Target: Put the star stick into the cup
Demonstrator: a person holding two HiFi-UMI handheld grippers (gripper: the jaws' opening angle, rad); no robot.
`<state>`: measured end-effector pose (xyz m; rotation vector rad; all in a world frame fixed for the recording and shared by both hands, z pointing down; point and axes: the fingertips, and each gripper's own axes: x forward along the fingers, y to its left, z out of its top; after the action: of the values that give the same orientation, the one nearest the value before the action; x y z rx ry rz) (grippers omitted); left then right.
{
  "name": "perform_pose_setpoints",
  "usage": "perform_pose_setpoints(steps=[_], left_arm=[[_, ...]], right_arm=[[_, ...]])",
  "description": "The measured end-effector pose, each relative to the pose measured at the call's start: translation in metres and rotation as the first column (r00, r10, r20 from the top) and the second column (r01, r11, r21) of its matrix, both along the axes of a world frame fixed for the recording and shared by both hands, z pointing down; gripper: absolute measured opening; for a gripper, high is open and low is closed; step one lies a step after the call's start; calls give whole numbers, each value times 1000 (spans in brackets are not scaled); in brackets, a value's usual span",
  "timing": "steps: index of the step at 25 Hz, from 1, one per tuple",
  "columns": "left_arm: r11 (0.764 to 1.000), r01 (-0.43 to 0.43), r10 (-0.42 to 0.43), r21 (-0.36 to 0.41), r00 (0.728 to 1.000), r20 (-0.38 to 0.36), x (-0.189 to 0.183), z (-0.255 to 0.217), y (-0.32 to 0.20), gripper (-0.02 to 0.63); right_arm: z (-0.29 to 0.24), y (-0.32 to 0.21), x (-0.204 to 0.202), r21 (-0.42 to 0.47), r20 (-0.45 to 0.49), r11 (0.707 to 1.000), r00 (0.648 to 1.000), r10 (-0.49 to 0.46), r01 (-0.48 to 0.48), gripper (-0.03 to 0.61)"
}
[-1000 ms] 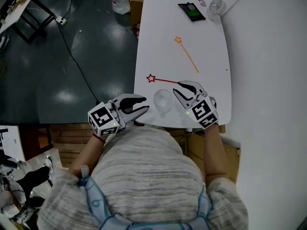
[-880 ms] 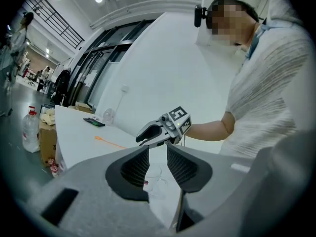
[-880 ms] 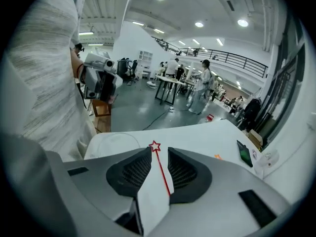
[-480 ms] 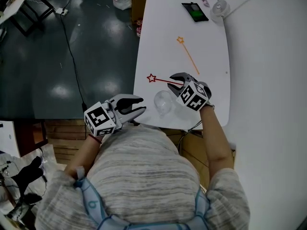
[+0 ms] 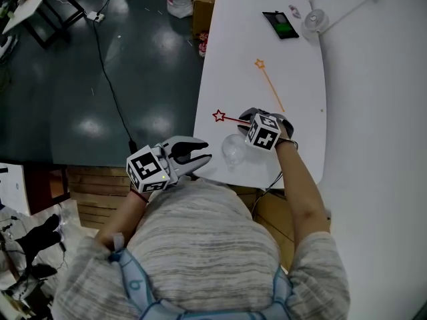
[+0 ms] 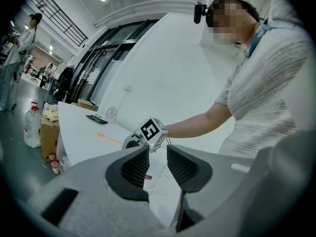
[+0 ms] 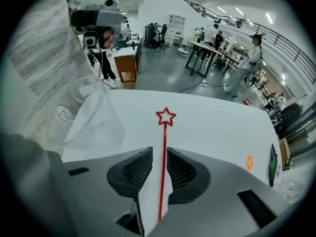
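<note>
Right gripper view: my right gripper (image 7: 158, 158) straddles red star stick (image 7: 165, 132) lying on table (image 7: 217, 127), jaws apart, lined up for pinch. Cup (image 5: 233, 150) sits at gripper's 7 o'clock; left gripper (image 6: 158, 154), jaws spread, empty, stands by.

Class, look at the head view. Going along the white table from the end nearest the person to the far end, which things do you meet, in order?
clear cup → red star stick → orange star stick → phone
</note>
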<state>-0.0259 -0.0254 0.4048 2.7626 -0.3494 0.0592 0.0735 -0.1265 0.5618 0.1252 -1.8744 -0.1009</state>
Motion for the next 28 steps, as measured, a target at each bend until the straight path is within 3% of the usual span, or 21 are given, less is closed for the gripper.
perform_pose_setpoints(steps=[6,23,28], left_arm=[[1000,-7,7,-11,1000,2,-1,2,0,120],[999,-34,34,-26,999,1,0,7,-2,120],[999,-39,39,-30,999,4,-1,8,-3,120]], right_arm=[[18,-3,-2,-41,-48,999,999,-25,23,81],[21,-7,-4,-217,-70,976,996,-46,30,80],[28,-17,2,-294,-99,956,995,-28,-3,35]])
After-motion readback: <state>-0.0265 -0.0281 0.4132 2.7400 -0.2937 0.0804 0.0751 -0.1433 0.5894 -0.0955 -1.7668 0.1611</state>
